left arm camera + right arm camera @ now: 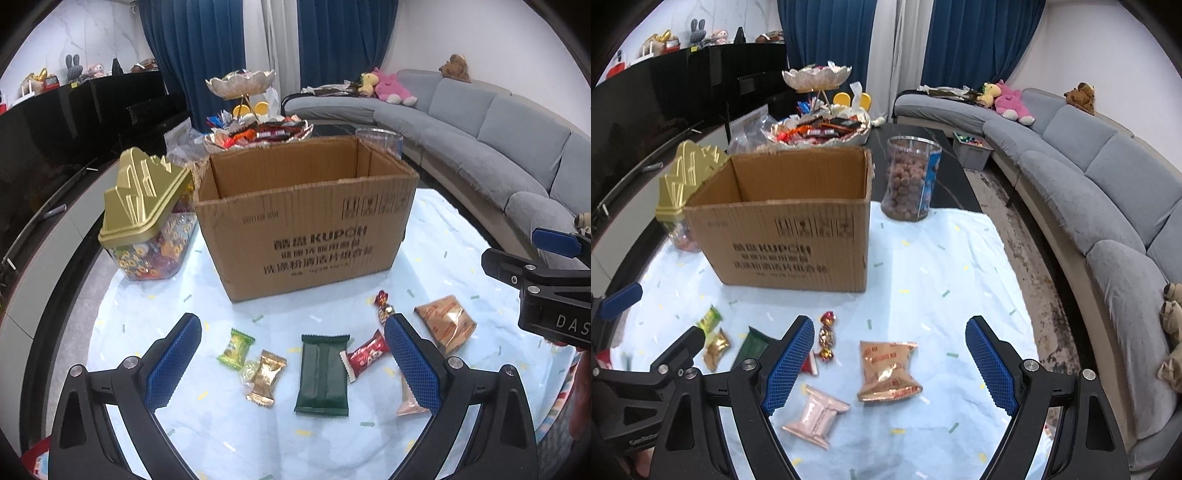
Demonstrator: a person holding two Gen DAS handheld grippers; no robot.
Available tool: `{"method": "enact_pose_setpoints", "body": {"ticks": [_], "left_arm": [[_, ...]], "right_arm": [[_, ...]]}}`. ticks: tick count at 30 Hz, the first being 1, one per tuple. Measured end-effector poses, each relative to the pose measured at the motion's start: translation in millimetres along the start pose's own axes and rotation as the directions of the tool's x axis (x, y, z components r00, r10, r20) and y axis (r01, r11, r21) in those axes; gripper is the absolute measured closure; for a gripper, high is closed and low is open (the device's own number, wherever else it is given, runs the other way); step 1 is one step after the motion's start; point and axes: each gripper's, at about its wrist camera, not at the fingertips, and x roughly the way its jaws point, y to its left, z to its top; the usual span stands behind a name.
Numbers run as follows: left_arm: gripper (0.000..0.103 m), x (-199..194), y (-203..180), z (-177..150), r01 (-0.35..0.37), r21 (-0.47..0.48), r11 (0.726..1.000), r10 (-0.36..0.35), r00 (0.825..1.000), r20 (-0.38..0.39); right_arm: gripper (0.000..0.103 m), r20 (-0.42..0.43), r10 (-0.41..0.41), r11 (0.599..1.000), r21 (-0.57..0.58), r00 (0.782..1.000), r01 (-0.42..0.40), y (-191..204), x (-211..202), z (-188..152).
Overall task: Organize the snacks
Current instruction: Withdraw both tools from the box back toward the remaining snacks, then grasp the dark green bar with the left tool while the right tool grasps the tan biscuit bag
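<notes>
three containers stand at the back of the counter, which is covered with a pale blue speckled cloth. the middle one is an open cardboard box; as far as its inside shows, only bare walls are seen and the bottom is hidden. to the left of it, a clear tub with a gold lid is packed with bright wrapped sweets. to the right, a clear round jar is filled with brown balls. behind the box, a tiered dish is heaped with wrapped snacks.

loose snacks lie on the cloth in front of the box: a green packet, a gold packet, a dark green bar pack, a red packet, a red and gold twist candy, a copper bag and a pink packet.

the left tongs stand wide with nothing gripped, above the green bar pack and gold packet. the right tongs are also wide and empty, with the copper bag lying on the cloth between their blue pads.

a grey sofa with plush toys curves along the right, and blue curtains hang behind. nothing stands between the snacks and the box.
</notes>
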Motion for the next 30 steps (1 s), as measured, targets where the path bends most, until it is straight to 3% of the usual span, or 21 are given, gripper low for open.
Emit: {"method": "enact_pose_setpoints", "body": {"ticks": [18, 30], "left_arm": [[0.007, 50, -21, -45, 0.03, 0.064, 0.997, -0.024, 0.995, -0.099], [0.02, 80, -27, -65, 0.058, 0.071, 0.996, -0.045, 0.984, -0.171]], "right_arm": [[0.018, -0.087, 0.002, 1.0, -0.004, 0.996, -0.003, -4, 49, -36], [0.018, -0.128, -0.006, 1.0, -0.01, 0.992, 0.005, -4, 74, -48]]}}
